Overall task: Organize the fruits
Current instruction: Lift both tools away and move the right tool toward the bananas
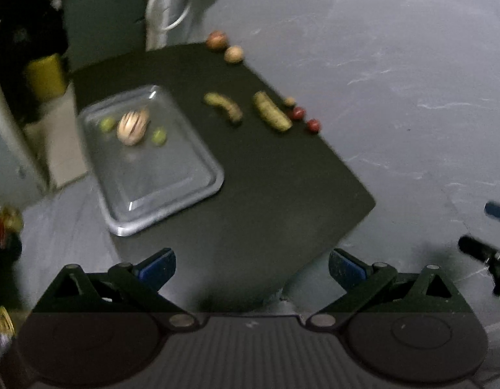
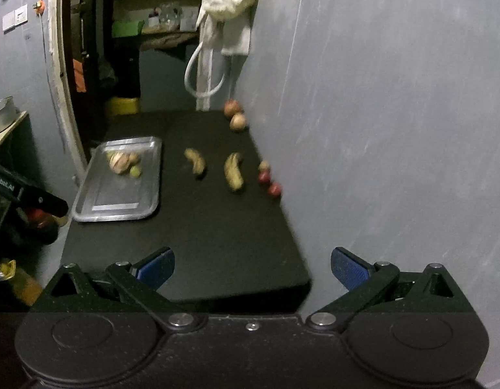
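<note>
A black table (image 1: 250, 194) (image 2: 201, 227) carries a metal tray (image 1: 172, 191) (image 2: 120, 201) holding a striped tan fruit (image 1: 132, 126) (image 2: 119, 162) and two small green fruits (image 1: 159, 136) (image 2: 135, 170). Two bananas (image 1: 224, 107) (image 1: 271, 115) (image 2: 196, 160) (image 2: 234, 171) lie mid-table. Two small red fruits (image 1: 298, 113) (image 1: 313, 125) (image 2: 264, 177) (image 2: 274, 190) and a small brown one (image 1: 289, 100) lie by the wall. An apple (image 1: 216, 40) (image 2: 232, 107) and a tan round fruit (image 1: 233, 54) (image 2: 238, 121) sit at the far end. My left gripper (image 1: 251, 267) and right gripper (image 2: 252, 267) are both open and empty, above the table's near end.
A grey wall (image 2: 396, 129) runs along the table's right edge. A white bag with a loop handle (image 2: 224, 26) hangs past the far end. A doorway with clutter and a yellow container (image 2: 121, 105) lies to the left. The other gripper shows at each view's edge (image 1: 486, 253) (image 2: 29, 194).
</note>
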`<state>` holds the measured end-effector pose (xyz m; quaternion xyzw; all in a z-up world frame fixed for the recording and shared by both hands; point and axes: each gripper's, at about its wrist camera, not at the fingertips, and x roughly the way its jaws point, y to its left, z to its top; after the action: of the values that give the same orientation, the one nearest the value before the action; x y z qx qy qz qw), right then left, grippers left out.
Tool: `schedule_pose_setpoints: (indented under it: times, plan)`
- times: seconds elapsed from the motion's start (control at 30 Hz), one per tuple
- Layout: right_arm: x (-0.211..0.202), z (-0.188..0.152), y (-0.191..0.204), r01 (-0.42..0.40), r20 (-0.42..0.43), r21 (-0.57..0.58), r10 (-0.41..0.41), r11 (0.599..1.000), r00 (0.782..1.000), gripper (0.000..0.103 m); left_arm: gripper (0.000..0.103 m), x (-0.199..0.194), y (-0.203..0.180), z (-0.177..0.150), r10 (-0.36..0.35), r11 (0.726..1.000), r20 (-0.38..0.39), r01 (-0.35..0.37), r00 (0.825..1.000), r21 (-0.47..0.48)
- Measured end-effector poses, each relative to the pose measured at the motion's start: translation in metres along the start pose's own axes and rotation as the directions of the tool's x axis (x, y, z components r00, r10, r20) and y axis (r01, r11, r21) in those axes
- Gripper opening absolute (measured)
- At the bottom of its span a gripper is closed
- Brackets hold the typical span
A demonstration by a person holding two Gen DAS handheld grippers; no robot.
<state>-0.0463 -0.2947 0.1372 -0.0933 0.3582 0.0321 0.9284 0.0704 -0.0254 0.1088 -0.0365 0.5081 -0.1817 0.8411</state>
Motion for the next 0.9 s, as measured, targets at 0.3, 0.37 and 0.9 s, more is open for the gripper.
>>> schedule_pose_setpoints:
  times: [0.3,0.37,0.9]
  plan:
    - [-0.020,0.100,0.013,0.044,0.187,-0.078,-0.029,0.996,0.982,0.102,0.102,-0.021,0.007,0.086,-0.038,0.989,0.105,0.022,0.994,0.150]
    - [-0.019,0.124,0.019,0.034,0.211,-0.079,-0.016,0.996,0.977,0.102,0.102,-0.024,0.011,0.107,-0.051,0.984,0.117,0.030,0.992,0.175]
    - [0.152,0.173,0.041,-0.035,0.069,-0.257,0.054,0.966,0.996,0.102,0.102,0.073,0.061,0.181,-0.041,0.997,0.041,0.043,0.998,-0.057]
